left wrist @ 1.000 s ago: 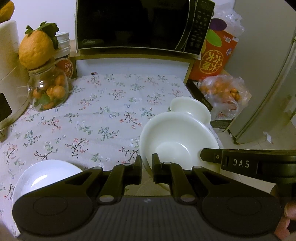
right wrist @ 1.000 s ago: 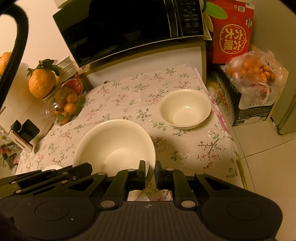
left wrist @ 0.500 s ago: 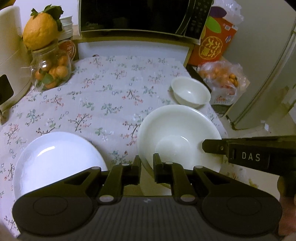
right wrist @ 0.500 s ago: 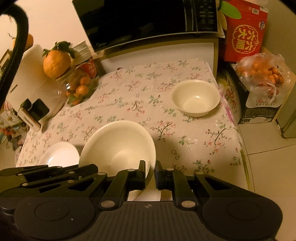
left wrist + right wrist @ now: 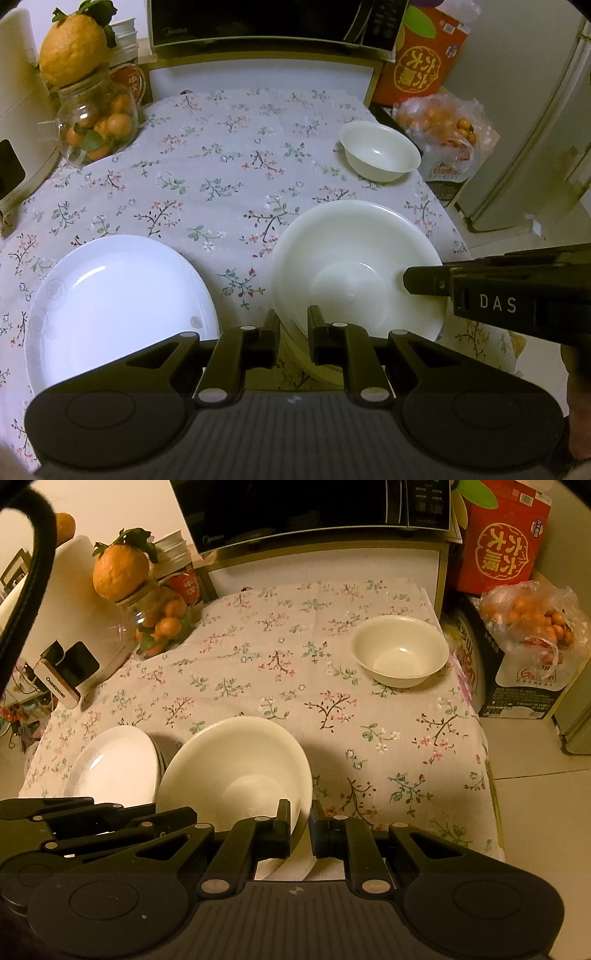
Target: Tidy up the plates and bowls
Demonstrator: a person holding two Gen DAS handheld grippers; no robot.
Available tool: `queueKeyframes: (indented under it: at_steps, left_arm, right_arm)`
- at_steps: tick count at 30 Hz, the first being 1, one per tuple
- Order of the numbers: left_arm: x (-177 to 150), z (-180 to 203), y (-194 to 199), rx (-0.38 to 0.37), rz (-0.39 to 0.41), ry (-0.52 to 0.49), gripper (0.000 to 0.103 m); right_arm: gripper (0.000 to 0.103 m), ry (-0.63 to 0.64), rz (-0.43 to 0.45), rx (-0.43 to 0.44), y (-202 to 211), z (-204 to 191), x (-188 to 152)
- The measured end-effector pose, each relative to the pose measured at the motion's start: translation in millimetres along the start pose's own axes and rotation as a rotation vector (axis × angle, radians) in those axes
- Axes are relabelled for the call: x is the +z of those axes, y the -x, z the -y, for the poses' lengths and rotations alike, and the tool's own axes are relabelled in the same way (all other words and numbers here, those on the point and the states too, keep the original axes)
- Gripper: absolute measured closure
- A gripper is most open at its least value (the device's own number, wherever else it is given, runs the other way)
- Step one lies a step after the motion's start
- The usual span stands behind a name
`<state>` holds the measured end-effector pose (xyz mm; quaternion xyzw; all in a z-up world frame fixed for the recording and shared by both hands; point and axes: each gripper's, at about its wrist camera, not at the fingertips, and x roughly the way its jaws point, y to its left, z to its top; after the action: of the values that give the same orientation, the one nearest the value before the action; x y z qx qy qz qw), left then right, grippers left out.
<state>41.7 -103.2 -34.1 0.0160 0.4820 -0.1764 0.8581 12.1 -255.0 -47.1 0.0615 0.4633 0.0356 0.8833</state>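
A large white bowl is held above the near edge of the floral-cloth table. My left gripper is shut on its near-left rim. My right gripper is shut on its right rim; the bowl also shows in the right wrist view. A flat white plate lies on the table at the near left, also seen in the right wrist view. A small white bowl stands upright at the far right of the table, also in the right wrist view.
A glass jar of small oranges with a big citrus fruit on top stands at the far left. A microwave sits behind the table. A red box and a bag of oranges are beyond the right edge.
Both grippers have lifted and pulled back with the large bowl. More of the table and the whole flat plate have come into view.
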Motion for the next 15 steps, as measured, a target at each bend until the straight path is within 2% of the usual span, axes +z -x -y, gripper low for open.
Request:
queueKeyframes:
  at_steps: [15]
  left_arm:
    - [-4.8, 4.7, -10.6, 0.022, -0.046, -0.022, 0.088]
  right_arm:
    - [0.09, 0.019, -0.048, -0.01, -8.4, -0.3, -6.9]
